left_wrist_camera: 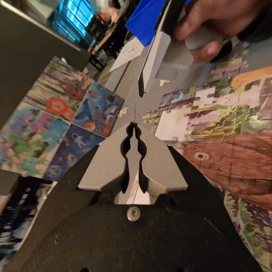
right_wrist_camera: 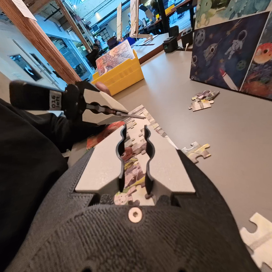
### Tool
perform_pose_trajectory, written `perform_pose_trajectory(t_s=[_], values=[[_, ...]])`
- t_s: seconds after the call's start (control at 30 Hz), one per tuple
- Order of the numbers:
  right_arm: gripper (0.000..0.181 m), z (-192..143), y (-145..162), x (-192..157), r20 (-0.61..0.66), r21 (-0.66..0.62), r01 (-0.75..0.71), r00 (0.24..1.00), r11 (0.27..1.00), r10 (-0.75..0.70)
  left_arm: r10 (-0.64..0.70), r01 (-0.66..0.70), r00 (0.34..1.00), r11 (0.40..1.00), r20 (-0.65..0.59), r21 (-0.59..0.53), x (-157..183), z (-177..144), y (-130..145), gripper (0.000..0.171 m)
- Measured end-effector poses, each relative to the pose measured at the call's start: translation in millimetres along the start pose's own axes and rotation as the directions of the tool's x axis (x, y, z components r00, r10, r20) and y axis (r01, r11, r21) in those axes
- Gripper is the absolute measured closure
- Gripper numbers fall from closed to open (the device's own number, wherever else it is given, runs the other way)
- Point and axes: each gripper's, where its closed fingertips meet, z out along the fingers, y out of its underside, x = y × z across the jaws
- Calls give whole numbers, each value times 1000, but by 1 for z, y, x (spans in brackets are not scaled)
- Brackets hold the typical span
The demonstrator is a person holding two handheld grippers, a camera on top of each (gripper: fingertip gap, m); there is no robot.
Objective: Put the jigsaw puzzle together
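Left gripper [left_wrist_camera: 134,125] jaws pinch puzzle piece [left_wrist_camera: 134,113] edge-on; right gripper [right_wrist_camera: 135,129] jaws parted, empty.

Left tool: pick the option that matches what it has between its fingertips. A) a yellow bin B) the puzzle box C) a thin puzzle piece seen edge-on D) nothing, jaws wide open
C: the left tool is shut on a thin puzzle piece seen edge-on, sticking out past its tips above the table.

A big grey table [right_wrist_camera: 206,147] stands in a long bright room with wood posts [right_wrist_camera: 44,44], glass walls [right_wrist_camera: 69,57] and more tables [right_wrist_camera: 150,39] far back.
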Motion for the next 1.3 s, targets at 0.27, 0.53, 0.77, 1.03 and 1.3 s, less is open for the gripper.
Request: perform_pose_trajectory(t_s=[0.27,0.53,0.77,1.03,1.3], values=[[161,-4,-10,-18,187,54,-153,972,987,141,310,-307,941,951,133,-46,3,-4,-8,171],[166,3,-4,-24,234,16,-227,948,974,217,487,-485,851,872,199,-60,13,-8,-20,171],[164,4,1,-23,241,-21,-275,932,961,272,491,-492,845,869,213,-55,11,-7,-20,171],[176,2,-2,-26,278,-24,-329,905,944,322,489,-501,831,865,265,-22,9,-4,-25,170],[181,-10,-9,-18,264,9,-348,905,938,333,260,-296,932,948,251,118,-4,-9,-26,165]])
